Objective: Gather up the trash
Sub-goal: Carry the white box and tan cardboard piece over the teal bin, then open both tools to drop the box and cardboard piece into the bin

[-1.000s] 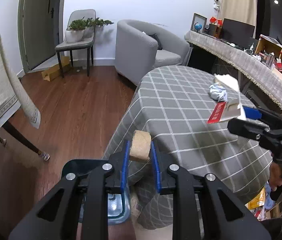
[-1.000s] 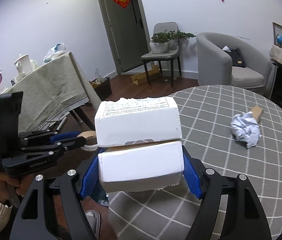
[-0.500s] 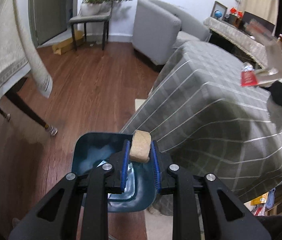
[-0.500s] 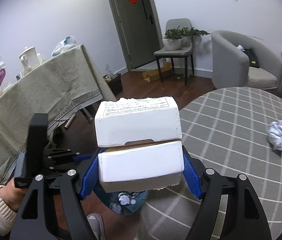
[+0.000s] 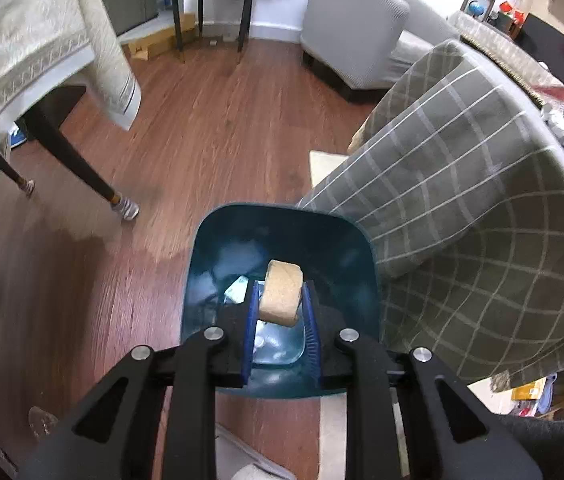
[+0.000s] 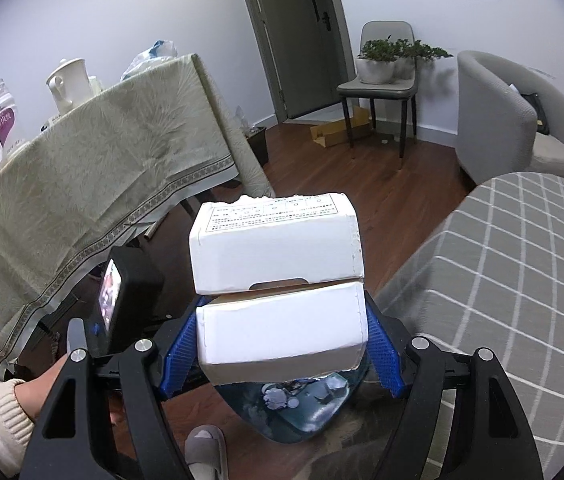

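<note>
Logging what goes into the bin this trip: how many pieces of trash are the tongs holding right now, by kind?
Brown cardboard piece, in the left tongs: 1
White carton box, in the right tongs: 1
Total: 2, both above the blue bin.

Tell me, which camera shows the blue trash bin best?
The left wrist view: the blue trash bin lies open below, rim and contents visible. The right wrist view shows only its lower part, hidden behind the white box.
</note>
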